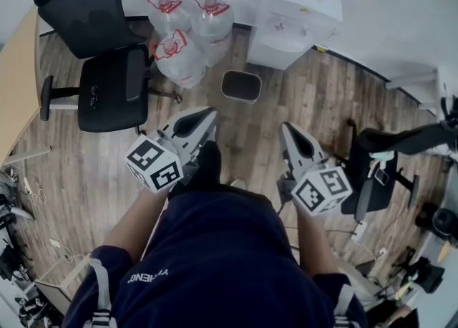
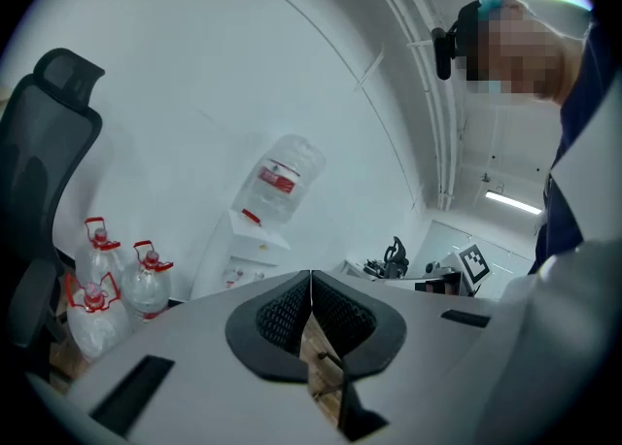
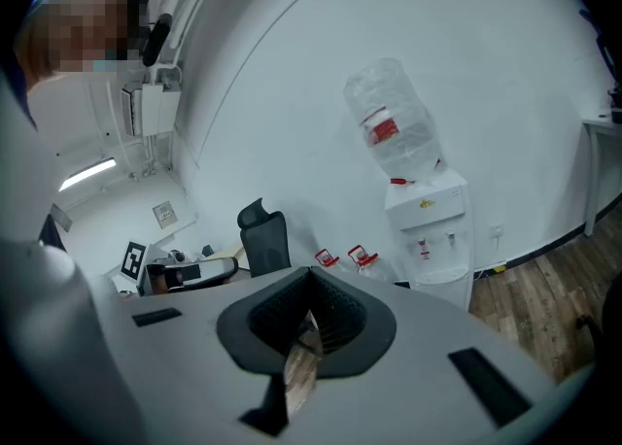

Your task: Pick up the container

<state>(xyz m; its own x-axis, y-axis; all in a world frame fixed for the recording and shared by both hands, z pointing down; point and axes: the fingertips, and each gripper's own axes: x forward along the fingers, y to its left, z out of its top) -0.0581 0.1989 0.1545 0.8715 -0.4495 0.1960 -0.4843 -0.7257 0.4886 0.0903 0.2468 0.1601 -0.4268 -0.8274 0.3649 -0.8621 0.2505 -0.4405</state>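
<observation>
A small dark rectangular container stands open-topped on the wooden floor, in front of the water dispenser. My left gripper is held at waist height, shut and empty, pointing toward the container from the near left. My right gripper is also shut and empty, a little to the container's near right. In the left gripper view the jaws meet in a closed line with nothing between them. In the right gripper view the jaws stand closed the same way. The container is hidden in both gripper views.
Three clear water jugs with red handles lie on the floor left of the container, also visible as jugs and jugs. A black office chair stands at the left, another chair at the right. A wooden desk edge runs along the far left.
</observation>
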